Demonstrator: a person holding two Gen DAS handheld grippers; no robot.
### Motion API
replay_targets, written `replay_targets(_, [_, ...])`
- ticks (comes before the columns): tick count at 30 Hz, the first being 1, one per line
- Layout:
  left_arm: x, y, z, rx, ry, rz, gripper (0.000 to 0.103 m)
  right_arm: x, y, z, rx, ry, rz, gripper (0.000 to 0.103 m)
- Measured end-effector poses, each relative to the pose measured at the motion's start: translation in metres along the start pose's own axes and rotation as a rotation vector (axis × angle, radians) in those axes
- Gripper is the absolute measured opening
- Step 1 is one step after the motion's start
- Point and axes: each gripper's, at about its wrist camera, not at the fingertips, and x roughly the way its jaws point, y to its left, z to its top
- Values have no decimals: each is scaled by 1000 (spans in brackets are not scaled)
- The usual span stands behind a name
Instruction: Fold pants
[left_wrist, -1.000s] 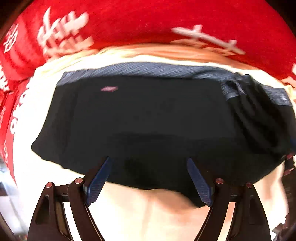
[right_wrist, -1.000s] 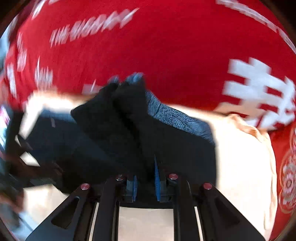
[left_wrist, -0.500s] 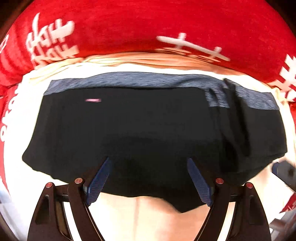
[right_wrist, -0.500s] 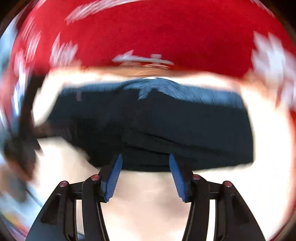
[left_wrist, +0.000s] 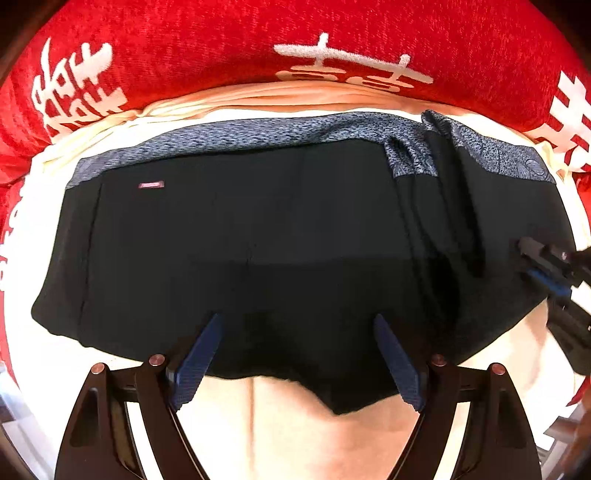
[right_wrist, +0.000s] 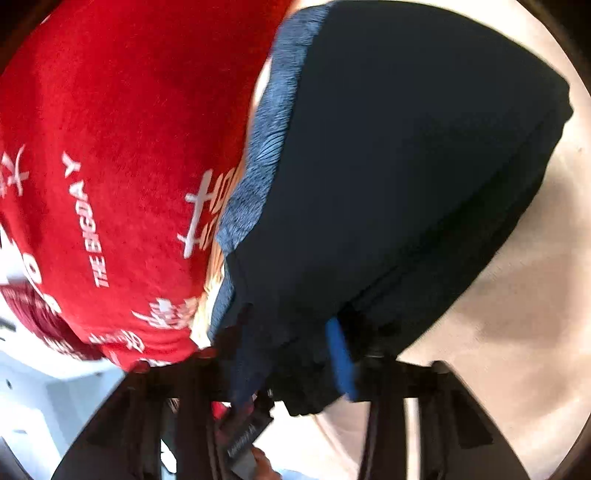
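The black pants (left_wrist: 258, 240), with a blue-grey waistband (left_wrist: 258, 133), lie folded flat on a cream sheet (left_wrist: 295, 435) beside a red blanket (left_wrist: 221, 44). The left tool (left_wrist: 295, 365) hovers above them, jaws wide and empty. The right tool (right_wrist: 295, 354) has just closed its jaws, clamping the pants' edge

The left gripper (left_wrist: 297, 363) has two black skeletal fingers with triangular cut-outs, copper-coloured round screws at the joints and dark-blue ribbed pads (left_wrist: 195, 363). The right gripper (right_wrist: 295, 363) is of the same black build; one bright-blue pad (right_wrist: 341, 360) shows, and a grey strap with pale lettering hangs beneath its frame.
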Motion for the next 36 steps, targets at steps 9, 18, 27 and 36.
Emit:
replay_targets(9, [-3,18,0,-50,16,52,85,-4,24,-23,-184,75,-154,5])
replay_targets(18, [-42,-13,22,22,-86,8,85,-14,52,-22,-438,186,-274,20])
replay_targets(27, [-43,-98,60,112,-132,-83,85,-77,82,60,-588,-31,-427,17])
replay_targets(36, [12,-97,44,19,14,-64,97,-38,51,80,-569,46,-466,17])
